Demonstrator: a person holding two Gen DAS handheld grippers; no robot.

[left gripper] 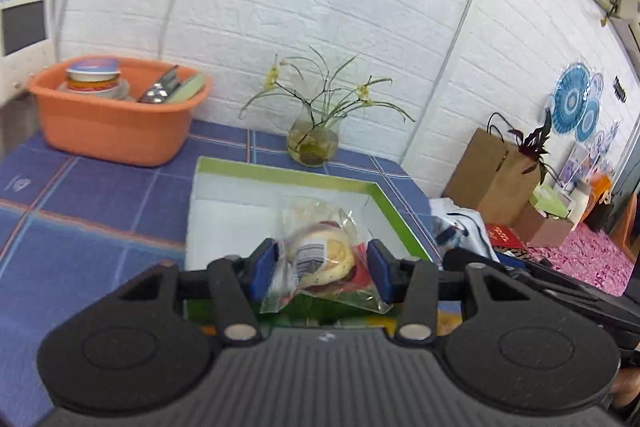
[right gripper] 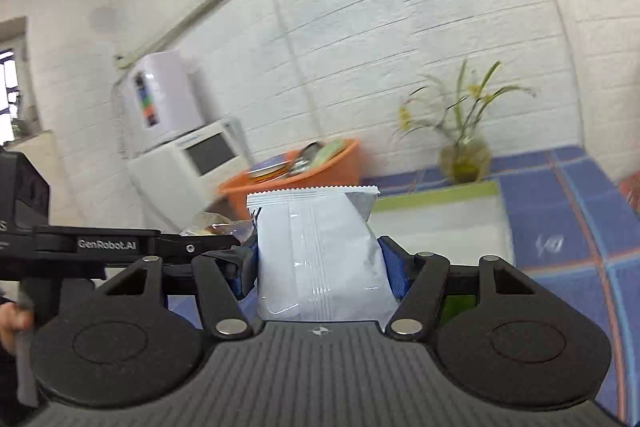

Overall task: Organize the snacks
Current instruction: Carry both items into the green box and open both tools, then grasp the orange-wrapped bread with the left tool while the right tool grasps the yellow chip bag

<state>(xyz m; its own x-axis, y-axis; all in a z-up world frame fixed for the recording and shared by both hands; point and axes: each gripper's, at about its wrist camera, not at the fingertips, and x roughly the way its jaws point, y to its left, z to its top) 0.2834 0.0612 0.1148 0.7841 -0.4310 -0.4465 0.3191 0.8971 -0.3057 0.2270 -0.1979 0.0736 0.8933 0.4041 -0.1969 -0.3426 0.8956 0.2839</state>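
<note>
While green box (left gripper: 384, 195) sits bare, basin (left gripper: 112, 131) holds dishes.

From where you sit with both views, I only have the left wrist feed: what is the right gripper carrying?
Observer: The right gripper is shut on a white packet standing upright, its crimped seal on top.
Operator: Can it see the box from there?
Observer: Yes, the green-edged box lies just past the packet, white inside and bare where it shows.
Operator: Anything beside it that my feed misses?
Observer: A person's hand grips the left gripper's handle at the left edge of the right wrist view.
</note>
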